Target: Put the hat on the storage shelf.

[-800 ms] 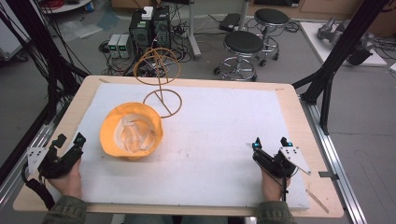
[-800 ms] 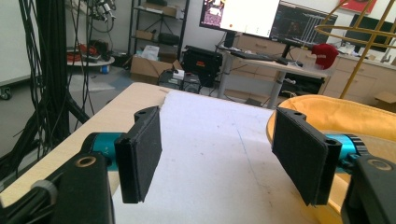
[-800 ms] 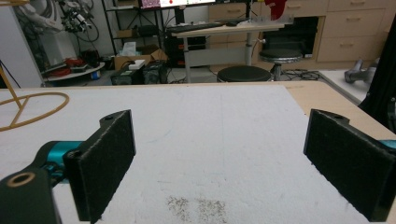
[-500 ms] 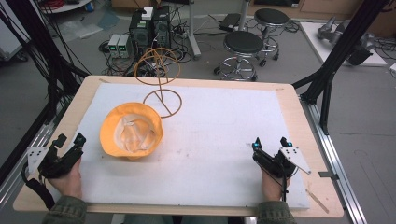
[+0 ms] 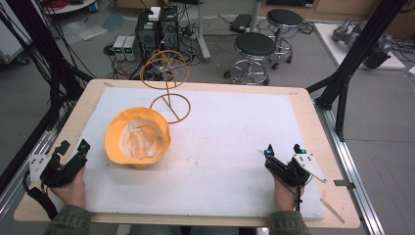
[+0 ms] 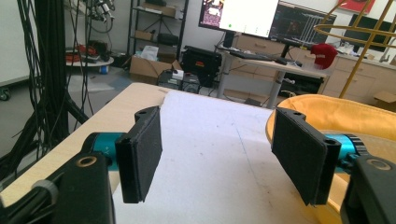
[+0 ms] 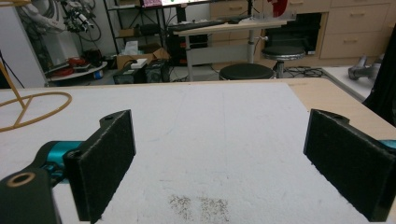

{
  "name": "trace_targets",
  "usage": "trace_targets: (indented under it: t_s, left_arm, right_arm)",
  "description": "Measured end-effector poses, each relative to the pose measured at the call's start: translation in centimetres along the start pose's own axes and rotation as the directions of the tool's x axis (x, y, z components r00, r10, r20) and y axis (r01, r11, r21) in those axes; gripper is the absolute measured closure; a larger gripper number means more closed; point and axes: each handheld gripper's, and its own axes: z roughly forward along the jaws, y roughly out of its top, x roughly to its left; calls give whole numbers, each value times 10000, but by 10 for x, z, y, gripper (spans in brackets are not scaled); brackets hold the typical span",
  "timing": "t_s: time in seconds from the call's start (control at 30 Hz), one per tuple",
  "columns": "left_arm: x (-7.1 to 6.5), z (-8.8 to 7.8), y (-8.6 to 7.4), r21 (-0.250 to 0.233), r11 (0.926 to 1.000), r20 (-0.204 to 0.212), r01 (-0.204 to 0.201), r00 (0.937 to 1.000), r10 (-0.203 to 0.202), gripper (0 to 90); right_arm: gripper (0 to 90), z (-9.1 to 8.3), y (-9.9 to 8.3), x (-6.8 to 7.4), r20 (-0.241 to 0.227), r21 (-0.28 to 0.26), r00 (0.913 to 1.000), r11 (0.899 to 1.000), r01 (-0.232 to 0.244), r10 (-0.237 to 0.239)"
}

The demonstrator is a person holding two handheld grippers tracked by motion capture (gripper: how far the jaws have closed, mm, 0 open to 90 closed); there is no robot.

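Waiting at start: both hand-held grippers, left (image 5: 72, 149) and right (image 5: 283, 151), released; orange hat (image 5: 137, 137) untouched beside wire stand (image 5: 166, 81) on desk (image 5: 313, 117).

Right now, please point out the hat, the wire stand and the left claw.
hat (image 5: 137, 138): high view, pale lining inside.
wire stand (image 5: 170, 108): high view, base ring.
left claw (image 5: 72, 147): high view, between the fingertips.

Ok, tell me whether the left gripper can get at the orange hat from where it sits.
Probably yes: the left gripper is open, and bare white mat lies between it and the orange hat.
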Motion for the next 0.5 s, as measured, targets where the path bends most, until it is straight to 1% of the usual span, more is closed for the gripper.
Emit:
trace_targets:
  t_s: [0.13, 0.27, 0.4, 0.5]
  left_arm:
    - [-2, 0, 1, -31, 10000, 88, -72, 9999, 72, 336]
    - [-2, 2, 0, 26, 9999, 246, 150, 9996, -150, 336]
    - [-3, 4, 2, -38, 10000, 339, 31, 9994, -30, 335]
    - [-1, 6, 3, -43, 9999, 508, 96, 9987, -94, 335]
  right_arm:
    - [79, 0, 0, 0, -20, 13, 10000, 10000, -19, 19]
    - [79, 1, 0, -1, -29, 1, 10000, 10000, -7, 7]
    - [79, 1, 0, -1, -57, 22, 10000, 10000, 0, 0]
    - [79, 2, 0, -1, -52, 16, 10000, 10000, -2, 2]
